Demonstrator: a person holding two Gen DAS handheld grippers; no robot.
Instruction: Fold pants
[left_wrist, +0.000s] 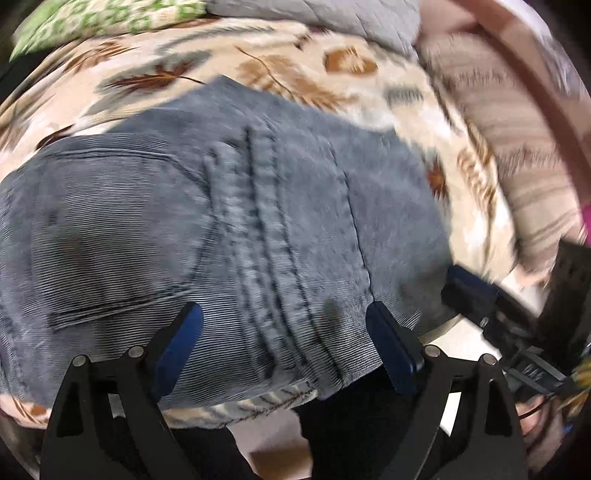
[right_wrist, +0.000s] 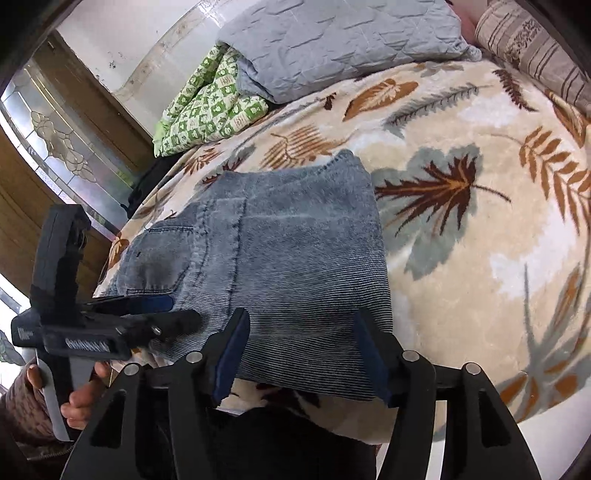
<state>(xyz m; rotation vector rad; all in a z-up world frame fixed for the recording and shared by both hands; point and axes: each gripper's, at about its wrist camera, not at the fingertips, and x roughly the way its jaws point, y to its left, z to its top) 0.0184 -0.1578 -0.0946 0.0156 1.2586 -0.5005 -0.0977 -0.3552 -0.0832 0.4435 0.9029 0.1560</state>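
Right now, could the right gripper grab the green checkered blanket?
Probably not from here. The right gripper hangs open over the folded pants at the bed's near edge, while the green checkered blanket lies at the far side, across the leaf-patterned cover.

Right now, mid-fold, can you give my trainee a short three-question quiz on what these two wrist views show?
1. True or false: the left tool grips the folded blue-grey corduroy pants.
2. What lies directly under the pants?
A. bare wood floor
B. cream leaf-patterned fleece blanket
C. green checked quilt
3. Fill in: in the right wrist view, the grey quilted pillow lies at the ____ end of the bed, away from the right tool.

Key:
1. False; both tools are open, with the pants lying flat below them.
2. B
3. far
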